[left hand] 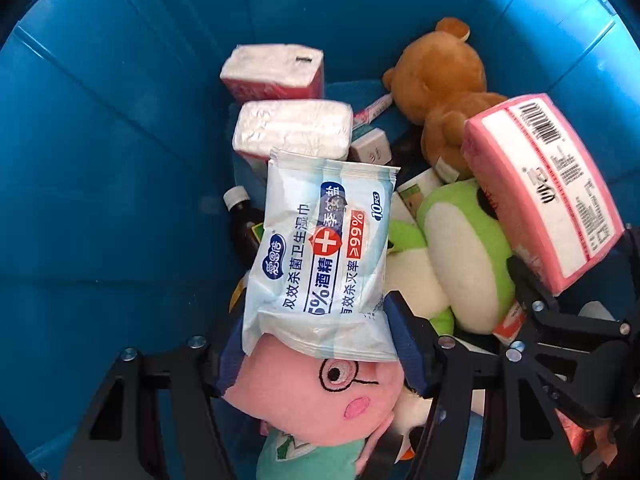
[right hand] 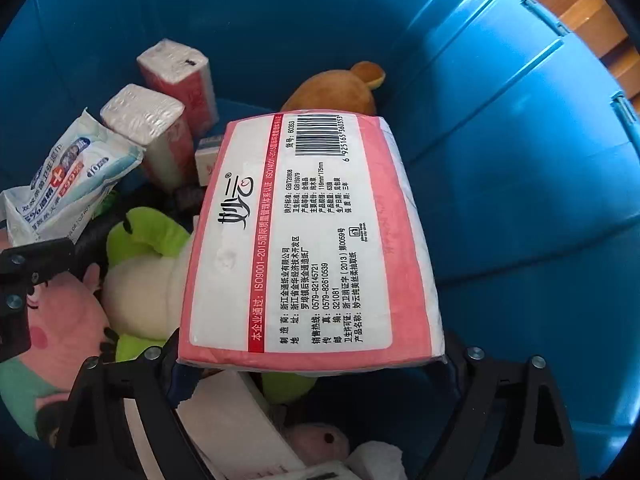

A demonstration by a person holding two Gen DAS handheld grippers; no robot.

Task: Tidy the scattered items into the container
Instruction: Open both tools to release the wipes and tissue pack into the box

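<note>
Both grippers hang inside a deep blue container (left hand: 100, 160), also in the right wrist view (right hand: 520, 200). My left gripper (left hand: 316, 344) is shut on a white-blue wet wipes pack (left hand: 320, 248), held above a pink pig plush (left hand: 320, 392). The pack also shows in the right wrist view (right hand: 68, 184). My right gripper (right hand: 312, 356) is shut on a pink-and-white tissue pack (right hand: 312, 240), held above a green frog plush (right hand: 148, 280). That tissue pack also shows in the left wrist view (left hand: 544, 188).
In the container lie a brown teddy bear (left hand: 440, 80), two wrapped tissue packs (left hand: 276, 68) (left hand: 292, 128), a dark bottle (left hand: 240, 216), small boxes (left hand: 372, 146) and the frog plush (left hand: 468, 252). Wooden floor (right hand: 592, 32) shows beyond the rim.
</note>
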